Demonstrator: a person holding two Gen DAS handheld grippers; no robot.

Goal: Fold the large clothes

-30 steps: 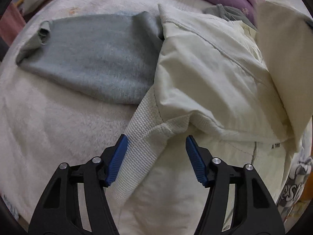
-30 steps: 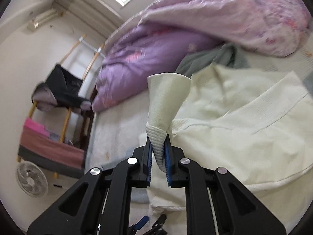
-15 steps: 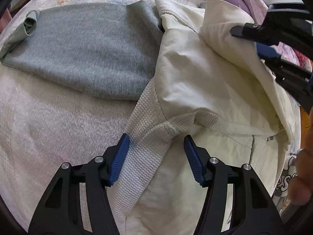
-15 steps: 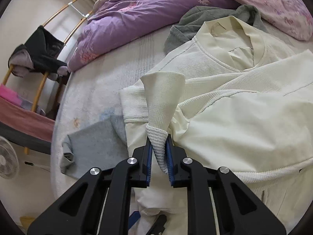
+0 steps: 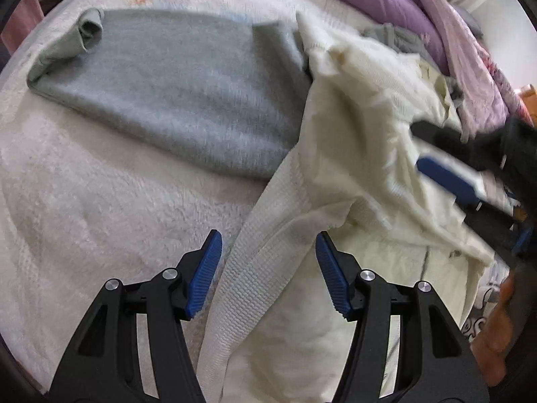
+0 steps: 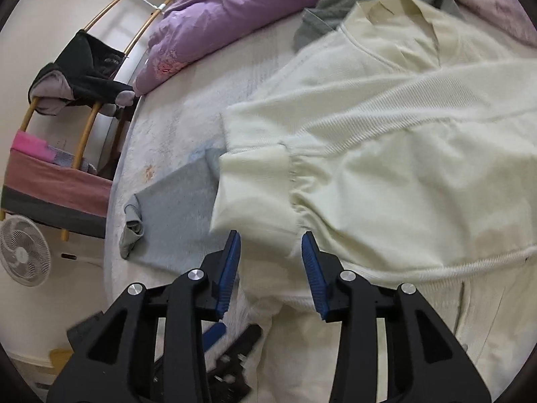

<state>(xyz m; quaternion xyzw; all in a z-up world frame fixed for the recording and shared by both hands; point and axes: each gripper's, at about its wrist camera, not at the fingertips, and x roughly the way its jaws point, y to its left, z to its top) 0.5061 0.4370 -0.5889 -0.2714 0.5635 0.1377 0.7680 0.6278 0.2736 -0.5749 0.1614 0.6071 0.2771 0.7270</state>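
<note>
Right gripper [image 6: 271,262] just let the sleeve go; left gripper [image 5: 267,272] open over hem band.

Left wrist view: left gripper's jaws stand apart, same gap as a second ago, pads astride the ribbed hem band [image 5: 255,268] of the cream sweatshirt [image 5: 362,141] but not pressing it. Grey garment [image 5: 174,100] lies flat to the left on the white blanket [image 5: 84,208]. Right gripper blurred at right edge, over the sweatshirt.
Right wrist view: jaws have just been opening; the cuff [image 6: 251,188] pinched half a second ago now lies dropped across the sweatshirt's body, just ahead of the pads, nothing between them. Sleeve fold looks placed; the next fold is probably from the hem.
</note>
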